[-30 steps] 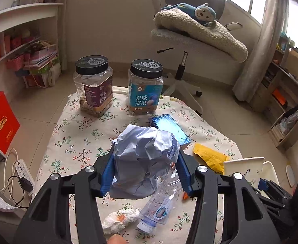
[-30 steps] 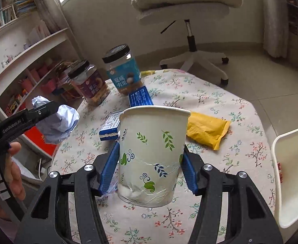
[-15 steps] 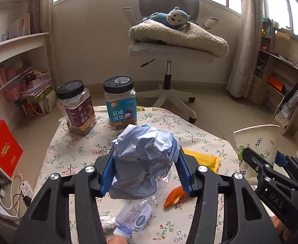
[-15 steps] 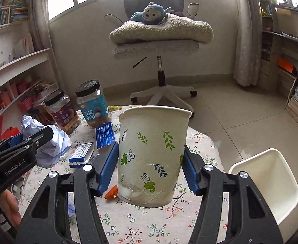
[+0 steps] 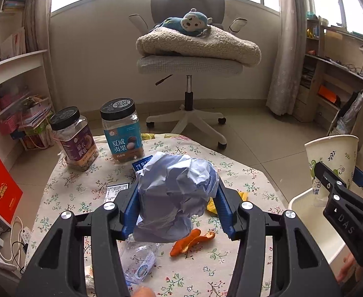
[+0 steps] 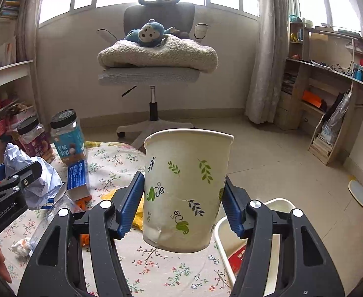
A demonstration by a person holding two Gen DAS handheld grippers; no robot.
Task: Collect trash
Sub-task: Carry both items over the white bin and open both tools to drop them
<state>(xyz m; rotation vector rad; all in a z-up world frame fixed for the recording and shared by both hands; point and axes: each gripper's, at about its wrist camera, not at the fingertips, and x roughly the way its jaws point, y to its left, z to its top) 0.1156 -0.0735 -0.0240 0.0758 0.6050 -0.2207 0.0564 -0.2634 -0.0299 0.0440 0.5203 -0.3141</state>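
Floral tablecloth (image 5: 82,188) covers a low table in a room with tiled floor, window wall behind; grey office chair (image 5: 189,61) beyond the table carries a folded fleece blanket (image 5: 201,45) and a blue monkey plush (image 5: 189,22) on top; two black-lidded snack jars (image 5: 122,131) stand side by side at the far left of the table.

Left gripper (image 5: 176,205) is clenched on a crumpled ball of pale blue paper (image 5: 176,193), blue pads pressing both sides, jaws spread about the width of the ball, ball held up off the table; below it on the cloth lie orange peel (image 5: 194,242), a crushed clear plastic bottle (image 5: 139,259), a blue carton (image 6: 76,175) and part of a yellow wrapper (image 5: 212,205).

Right gripper (image 6: 184,203) is grasping a paper cup (image 6: 186,190) with green leaf print, upright, pads on its lower sides, jaws wide; cup hangs past the table's right edge, at the rim of a white plastic bin (image 6: 278,203) standing on the floor just beside the table; something red lies inside the bin, too hidden to name.
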